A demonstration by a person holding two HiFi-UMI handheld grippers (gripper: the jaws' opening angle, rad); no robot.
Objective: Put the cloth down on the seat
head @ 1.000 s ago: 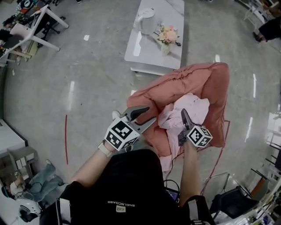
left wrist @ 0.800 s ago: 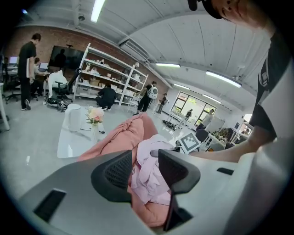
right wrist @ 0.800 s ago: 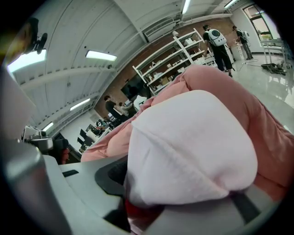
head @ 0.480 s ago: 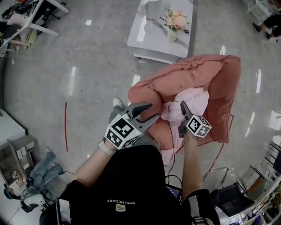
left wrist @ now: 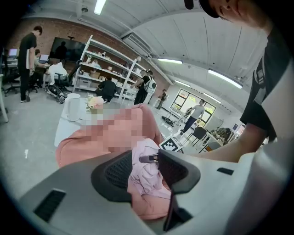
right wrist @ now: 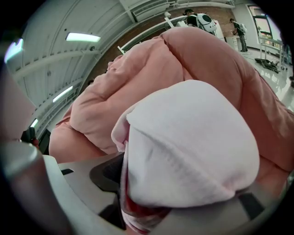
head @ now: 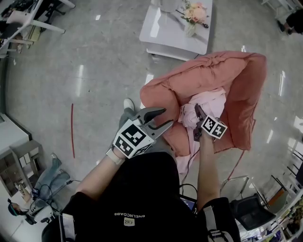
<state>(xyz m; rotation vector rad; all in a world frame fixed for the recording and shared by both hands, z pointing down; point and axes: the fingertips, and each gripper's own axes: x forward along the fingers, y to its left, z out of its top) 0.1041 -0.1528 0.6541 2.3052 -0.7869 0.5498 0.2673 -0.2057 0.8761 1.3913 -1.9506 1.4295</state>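
Observation:
A pale pink cloth (head: 213, 101) lies bunched on the seat of a salmon padded chair (head: 208, 71), with one end hanging over the front edge. My right gripper (head: 196, 111) points into the cloth. Its jaws are opening, and the cloth (right wrist: 193, 142) drapes over and between them without being pinched. The chair's cushion (right wrist: 151, 78) rises behind it. My left gripper (head: 163, 118) hovers open and empty, left of the chair's front corner. In the left gripper view the cloth (left wrist: 147, 183) shows beyond its spread jaws, beside the right gripper's marker cube (left wrist: 171, 143).
A white low table (head: 170, 35) with a vase of flowers (head: 196, 12) stands just beyond the chair. Grey polished floor lies to the left. A red cable (head: 239, 158) runs by the chair's right side. Shelves and several people are far off in the left gripper view.
The right gripper's jaws have spread apart on the cloth, which now rests on the seat. The left gripper stays open beside the chair.

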